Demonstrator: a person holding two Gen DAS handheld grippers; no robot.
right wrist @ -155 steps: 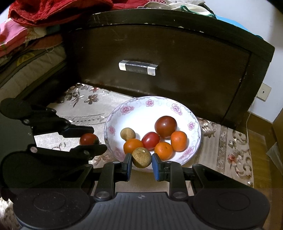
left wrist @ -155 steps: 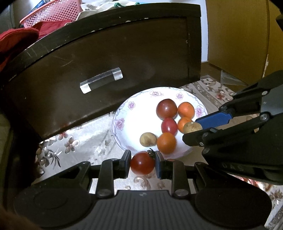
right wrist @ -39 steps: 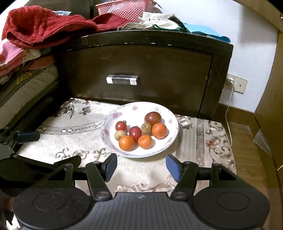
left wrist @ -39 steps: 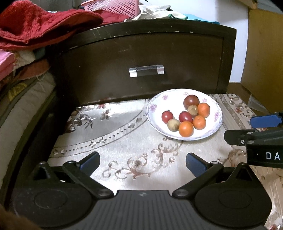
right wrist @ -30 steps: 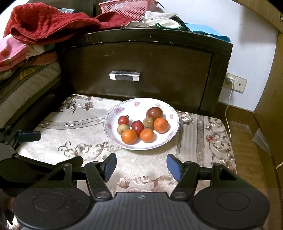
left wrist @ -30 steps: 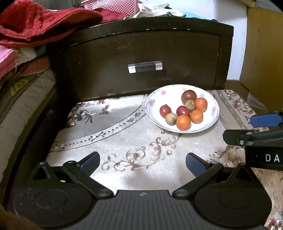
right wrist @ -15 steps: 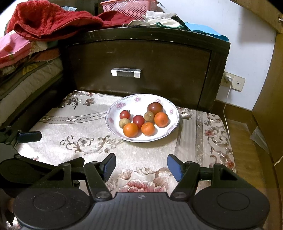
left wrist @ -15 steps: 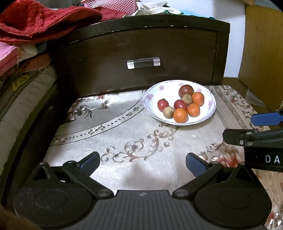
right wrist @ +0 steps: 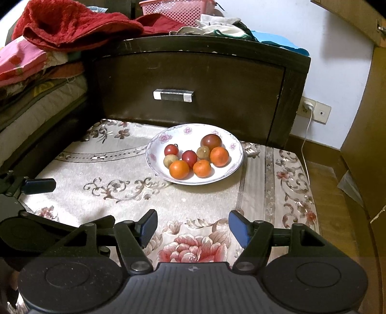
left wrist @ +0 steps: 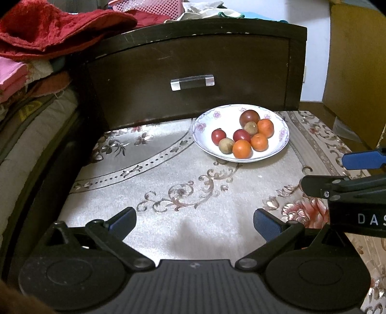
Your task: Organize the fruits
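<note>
We're looking down on a floral cloth-covered counter (right wrist: 193,200) pushed against a dark wooden drawer front (right wrist: 217,96) with a clear handle (left wrist: 192,82), red blankets (right wrist: 72,21) and a pink basket (right wrist: 178,8) heaped on top, bedding stacked to the left. The white flowered plate (right wrist: 156,142) sits toward the back of the counter, just before the drawer, and all the fruits (right wrist: 196,157) are gathered in it: three oranges, three red ones, two brownish ones, bunched and touching. Compared with five seconds ago, when each gripper clamped a fruit right over the plate, both now sit well back from it with nothing between their fingers. The left gripper (left wrist: 194,222) has its jaws spread wide; the right gripper (right wrist: 193,228) is parted too, a little narrower. Only the right wrist view gives us the wall socket (right wrist: 316,111) and its white cable (right wrist: 307,145); only the left wrist view shows a cardboard box (left wrist: 357,72) at right and the "DAS" lettering on the right gripper's side.
</note>
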